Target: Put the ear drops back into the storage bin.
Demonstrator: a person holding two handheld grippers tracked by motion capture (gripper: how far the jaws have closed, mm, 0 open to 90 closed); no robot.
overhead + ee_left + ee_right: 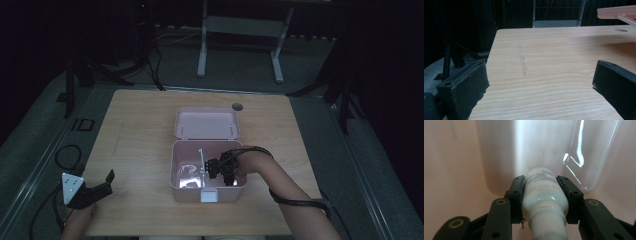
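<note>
White bottle (544,195) sits clamped in right claw (541,192) inside pink box (176,170), beside perhaps plastic film (589,157); left claw (541,82) gapes.

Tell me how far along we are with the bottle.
Done: the box lies open, lid back. In hand: the right gripper clamps the bottle down inside the box. Left: release it and withdraw. The left gripper waits open over the table.

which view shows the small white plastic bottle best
The right gripper view: the small white plastic bottle sits close up, clamped between the right gripper jaws, ribbed cap and printed label visible. In the high view the gripper reaches into the pink box, bottle indistinct.
</note>
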